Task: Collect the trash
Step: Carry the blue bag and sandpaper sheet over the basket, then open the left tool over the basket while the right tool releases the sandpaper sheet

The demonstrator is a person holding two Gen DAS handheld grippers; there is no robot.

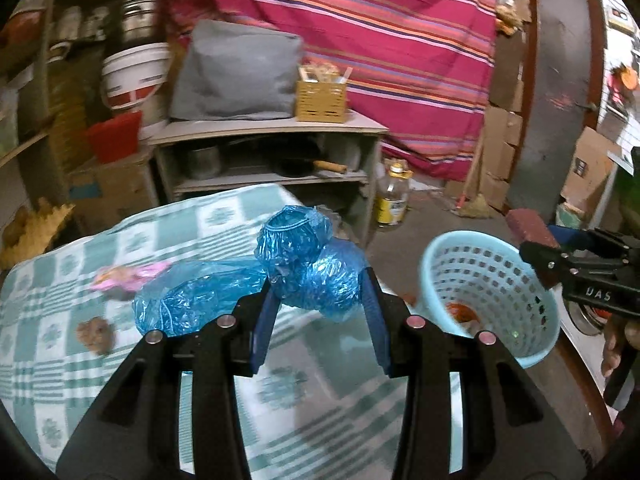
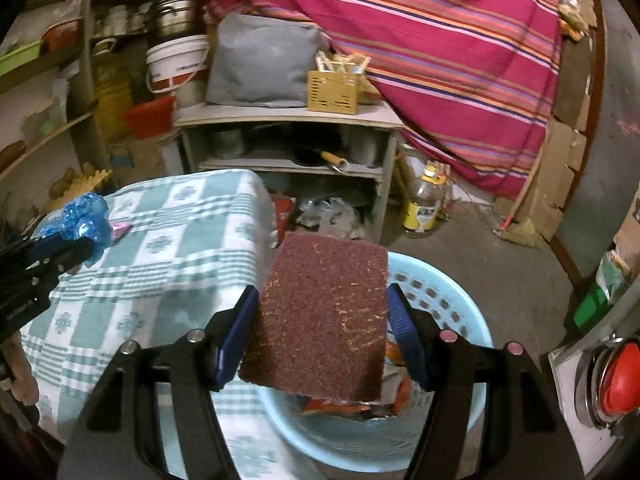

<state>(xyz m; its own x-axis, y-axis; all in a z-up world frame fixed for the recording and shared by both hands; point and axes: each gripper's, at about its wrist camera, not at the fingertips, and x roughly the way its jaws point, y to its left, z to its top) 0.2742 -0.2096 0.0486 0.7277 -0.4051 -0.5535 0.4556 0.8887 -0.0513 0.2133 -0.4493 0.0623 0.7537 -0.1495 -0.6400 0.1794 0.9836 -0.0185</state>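
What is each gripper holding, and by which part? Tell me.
The left gripper holds the crumpled blue plastic by its near end. The right gripper pinches the maroon scouring pad by its side edges, above the basket.

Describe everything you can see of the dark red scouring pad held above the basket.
The scouring pad is a flat, rectangular sheet of coarse, dark maroon fibre flecked with yellowish specks. It is held by its side edges in the jaws of the right gripper, tilted, over the pale blue perforated basket, which already holds wrappers. In the left wrist view only its end shows.
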